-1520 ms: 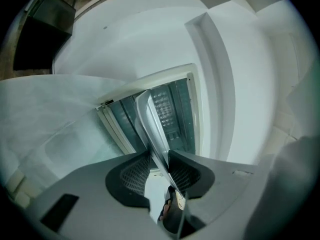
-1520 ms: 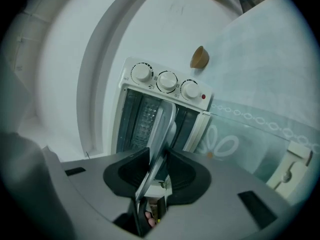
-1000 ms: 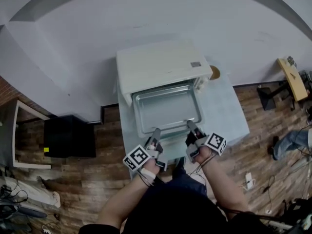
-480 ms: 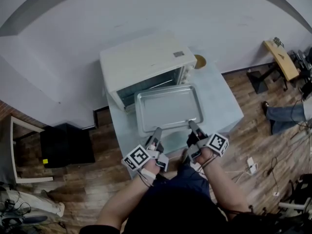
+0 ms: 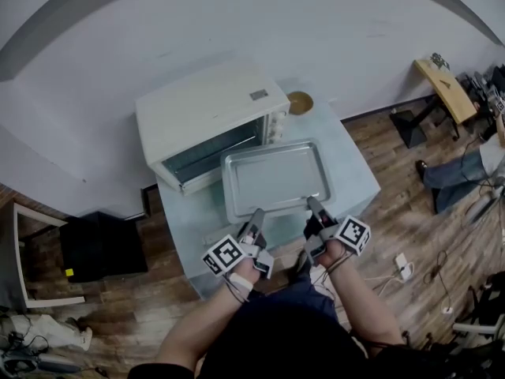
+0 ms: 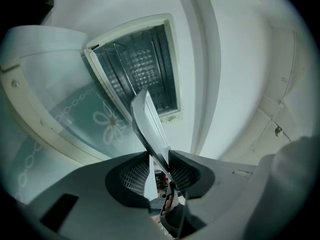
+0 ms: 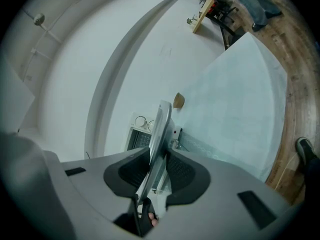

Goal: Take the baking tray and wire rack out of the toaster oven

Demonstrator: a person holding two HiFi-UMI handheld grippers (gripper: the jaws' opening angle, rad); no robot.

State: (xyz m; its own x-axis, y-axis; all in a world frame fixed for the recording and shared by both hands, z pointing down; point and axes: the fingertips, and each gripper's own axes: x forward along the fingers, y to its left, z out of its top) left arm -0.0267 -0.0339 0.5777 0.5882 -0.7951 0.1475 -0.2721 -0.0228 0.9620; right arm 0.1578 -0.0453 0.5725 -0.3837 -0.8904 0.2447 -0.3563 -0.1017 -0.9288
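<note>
Holding the tray clear of the oven mouth

Gripping the near rim of the baking tray [image 5: 274,178] at two spots, the person holds it in front of the toaster oven [image 5: 207,115], wholly outside the cavity and above the pale table [image 5: 359,176]. The left gripper [image 5: 254,219] pinches the rim toward the near left corner, and the right gripper [image 5: 312,210] pinches it toward the near right. In each gripper view the thin metal edge runs between the dark pads, which are closed onto it from both sides. Two spaced grips on one edge make sense here. The tray is wide and shallow, so a single pinch would likely let it swing or tip, while the pair keeps it roughly flat, as the head view shows.

The oven's glass door [image 6: 95,124] is folded down and open, its flower pattern showing in the left gripper view. Deeper inside is a gridded surface [image 6: 140,69]; whether that is the wire rack or the back wall cannot be told. A small round brown thing [image 5: 299,102] sits on the table by the oven's far right corner, well apart from the tray.

The tray looks ready to be set down on the bare table. The rack seems yet to be fetched.
</note>
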